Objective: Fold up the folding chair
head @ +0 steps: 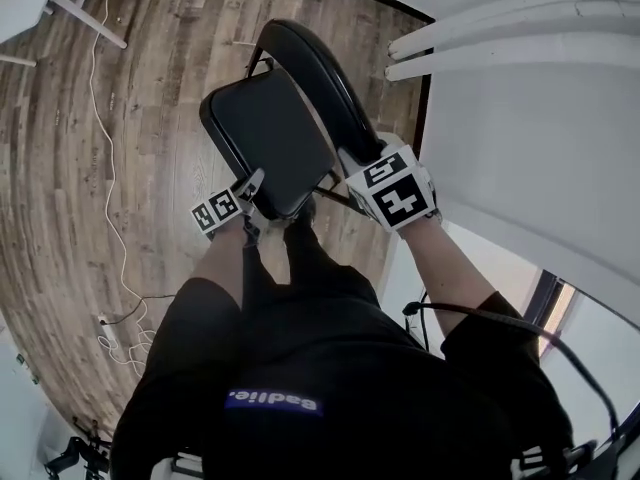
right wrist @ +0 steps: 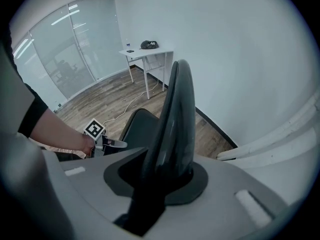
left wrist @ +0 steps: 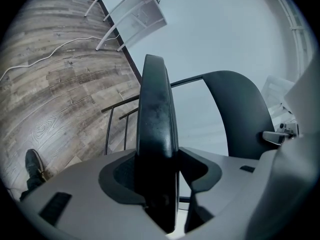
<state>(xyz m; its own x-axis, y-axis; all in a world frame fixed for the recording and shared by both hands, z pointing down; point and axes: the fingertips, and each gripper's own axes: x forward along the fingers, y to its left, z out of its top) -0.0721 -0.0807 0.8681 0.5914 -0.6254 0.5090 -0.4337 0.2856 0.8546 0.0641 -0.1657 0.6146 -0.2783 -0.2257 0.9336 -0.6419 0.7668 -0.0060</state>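
Observation:
The black folding chair stands in front of me on the wood floor, its seat [head: 270,138] tipped up toward the curved backrest [head: 315,73]. My left gripper [head: 250,190] is at the seat's near edge. In the left gripper view the seat [left wrist: 157,134] runs edge-on between the jaws of the left gripper [left wrist: 160,184]; it lies against one jaw and a thin gap shows at the other. My right gripper [head: 365,168] is shut on the backrest [right wrist: 175,129], which fills the space between the jaws of the right gripper [right wrist: 167,179]. The left gripper [right wrist: 107,143] shows beyond at the seat [right wrist: 137,126].
A white wall [head: 520,148] with white rails rises close on the right. A white cable [head: 105,168] snakes over the floor at the left. A white table [right wrist: 147,51] stands by the far wall. My shoe [left wrist: 34,164] is near the chair's legs.

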